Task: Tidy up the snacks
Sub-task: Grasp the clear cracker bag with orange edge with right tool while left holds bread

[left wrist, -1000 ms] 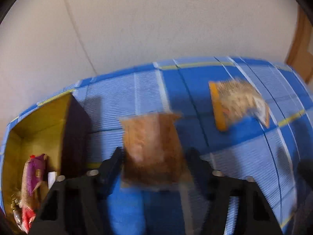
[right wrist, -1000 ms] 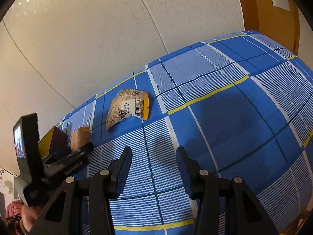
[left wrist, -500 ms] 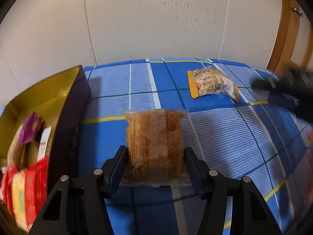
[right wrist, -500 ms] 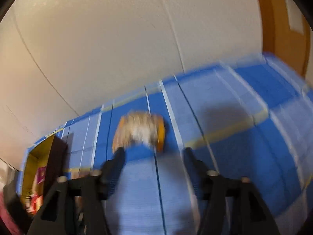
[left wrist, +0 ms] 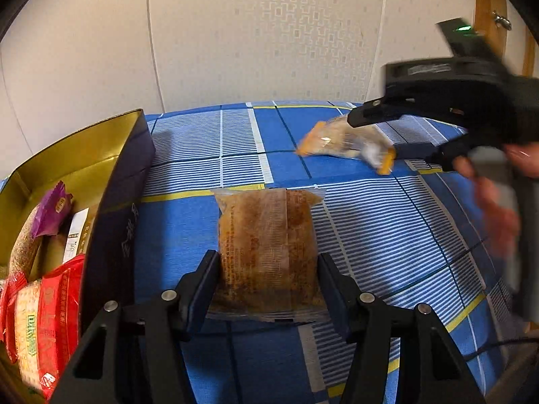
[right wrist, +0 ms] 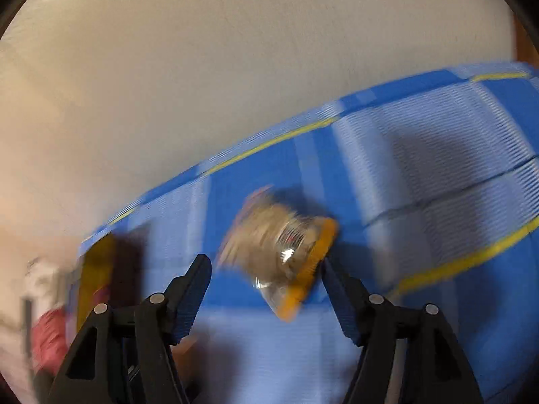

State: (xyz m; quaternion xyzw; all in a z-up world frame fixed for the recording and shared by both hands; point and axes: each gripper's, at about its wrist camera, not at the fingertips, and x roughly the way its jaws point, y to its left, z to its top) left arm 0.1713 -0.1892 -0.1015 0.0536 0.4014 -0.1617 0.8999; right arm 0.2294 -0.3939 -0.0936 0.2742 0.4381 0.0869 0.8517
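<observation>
A: We are looking along the left hand-held gripper (left wrist: 267, 271), whose black fingers are standing apart on either side of a flat, square, clear-wrapped brown snack packet (left wrist: 267, 245). The packet is lying on the blue checked cloth with white stripes and yellow lines (left wrist: 188, 141), and the inner faces of both fingers are sitting right at its side edges; we cannot tell whether they are pressing it.

B: To the left of the brown packet we are seeing an open rectangular box with a gold lining and dark outer walls (left wrist: 131, 175). Inside it, a purple wrapped sweet (left wrist: 54, 208) and a red printed snack bag (left wrist: 47, 320) are lying among other packets.

A: Farther back and to the right, the right hand-held gripper (left wrist: 367, 119) is reaching over a clear, orange-edged packet of pale snack pieces (left wrist: 343, 139), with the person's hand (left wrist: 492, 185) blurring behind it.

B: From the right wrist we are finding the picture smeared by motion. The right gripper (right wrist: 266, 269) is spreading its fingers wide, and the orange-edged packet (right wrist: 279, 249) is sitting tilted between the tips, its orange end just beside the right-hand finger. Whether either finger is touching it, we cannot tell. The gold-lined box (right wrist: 97, 269) is showing at the far left.
</observation>
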